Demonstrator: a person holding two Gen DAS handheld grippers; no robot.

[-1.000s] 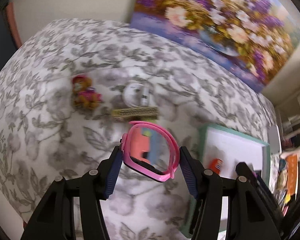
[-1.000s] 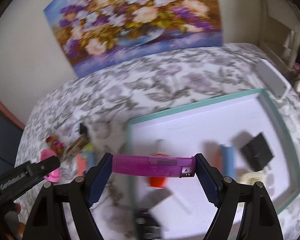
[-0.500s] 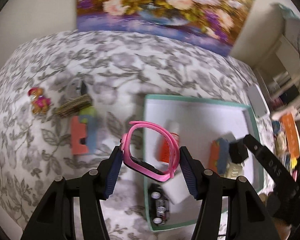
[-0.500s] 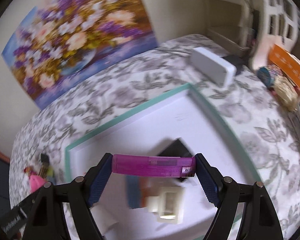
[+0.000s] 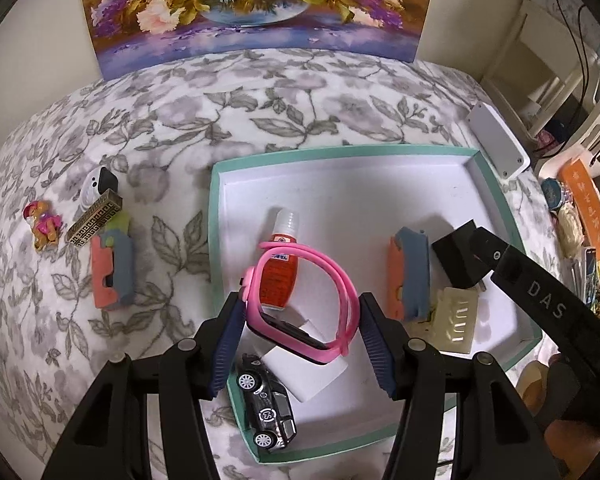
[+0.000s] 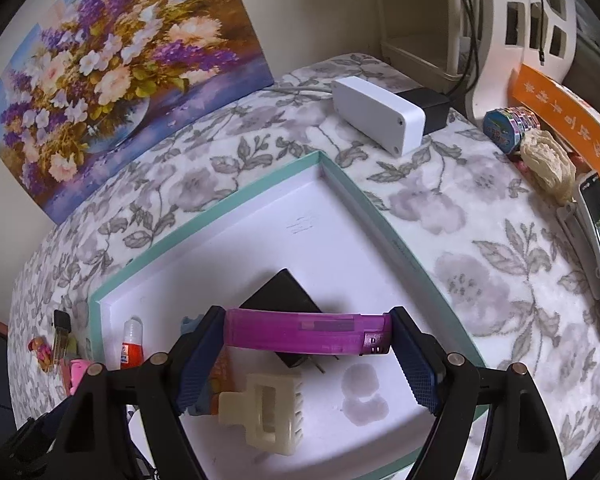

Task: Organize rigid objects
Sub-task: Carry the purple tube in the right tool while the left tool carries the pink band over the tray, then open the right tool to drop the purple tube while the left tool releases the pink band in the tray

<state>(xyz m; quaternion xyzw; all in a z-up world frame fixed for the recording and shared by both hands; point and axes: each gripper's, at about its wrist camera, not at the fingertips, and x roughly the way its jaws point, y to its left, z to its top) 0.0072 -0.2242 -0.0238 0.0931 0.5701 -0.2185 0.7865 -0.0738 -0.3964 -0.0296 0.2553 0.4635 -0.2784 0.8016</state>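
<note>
- Your left gripper (image 5: 300, 320) pinches one pink watch (image 5: 300, 304) between its blue pads; the strap loop stands open toward the camera, its long axis running across the gripper from pad to pad, the dark face low and near you.
- The watch hangs above the near left part of the tray (image 5: 340, 152), over the glue bottle (image 5: 280, 268).
- Your right gripper (image 6: 308, 344) clamps one purple lighter (image 6: 306, 332) end to end; its long axis lies level across the gripper, the metal head at the right pad.
- The lighter is held above the tray (image 6: 228, 204), over the black block (image 6: 280, 292).
- Tray, one: teal rim, white floor, lying on the floral worktop (image 5: 160, 128).
- Inside the tray, counted in the left view: one glue bottle with its cap pointing away from you, one orange-and-blue block (image 5: 410, 276), one black block (image 5: 456, 256), one cream clip (image 5: 454, 320), one white card (image 5: 308, 368), one black toy car (image 5: 266, 404) along the near left rim.
- On the worktop left of the tray: one second orange-and-blue block (image 5: 112, 272), one patterned gold bar (image 5: 94, 222), one white-and-black object (image 5: 98, 184), one small figurine (image 5: 42, 224).
- Beyond the tray's far right corner: one white box (image 6: 378, 118).
</note>
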